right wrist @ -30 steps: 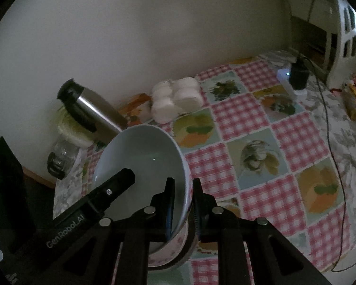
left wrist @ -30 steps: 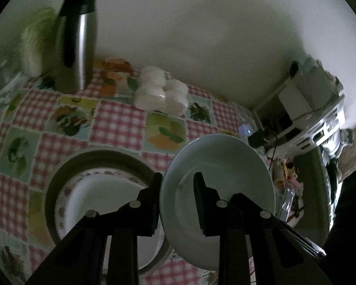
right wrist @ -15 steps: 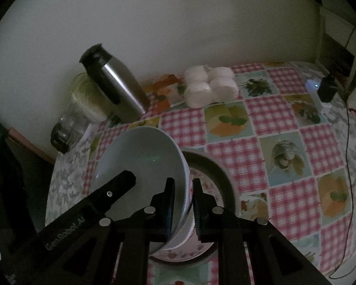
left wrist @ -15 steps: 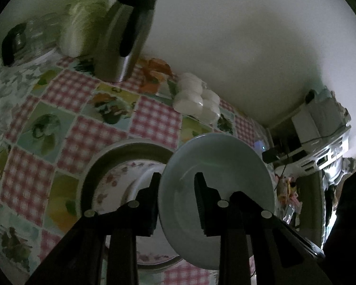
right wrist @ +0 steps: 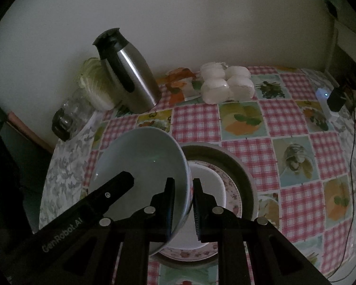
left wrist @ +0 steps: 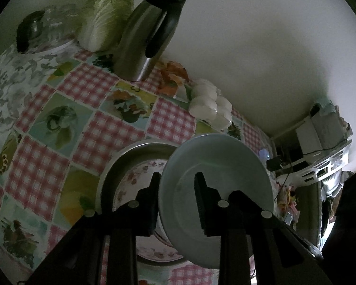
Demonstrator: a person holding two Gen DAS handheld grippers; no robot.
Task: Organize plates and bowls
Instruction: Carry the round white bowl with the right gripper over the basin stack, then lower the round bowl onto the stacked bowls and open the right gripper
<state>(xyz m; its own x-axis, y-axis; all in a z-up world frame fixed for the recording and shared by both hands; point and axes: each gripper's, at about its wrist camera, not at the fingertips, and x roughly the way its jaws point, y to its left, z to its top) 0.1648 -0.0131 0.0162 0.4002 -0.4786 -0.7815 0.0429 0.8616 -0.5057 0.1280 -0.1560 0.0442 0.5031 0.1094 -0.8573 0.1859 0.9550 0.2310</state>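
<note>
A pale blue-grey bowl hangs tilted above the table, gripped from both sides. My left gripper is shut on its rim, one finger inside and one outside. My right gripper is shut on the opposite rim. In the right wrist view a finger of the left gripper reaches into the bowl from the left. Under and beside the bowl stands a stack: a dark metal dish, a floral plate in it, and a white plate on top.
At the back by the wall stand a steel thermos jug, a cabbage, a glass jar and a pack of white rolls. A plugged adapter with a cable lies far right. The checked tablecloth ends close on the left.
Both grippers carried the bowl leftwards across the table and rolled a little. The jug and cabbage came into fuller view, and the stack now shows to the bowl's right. Both grips held.
</note>
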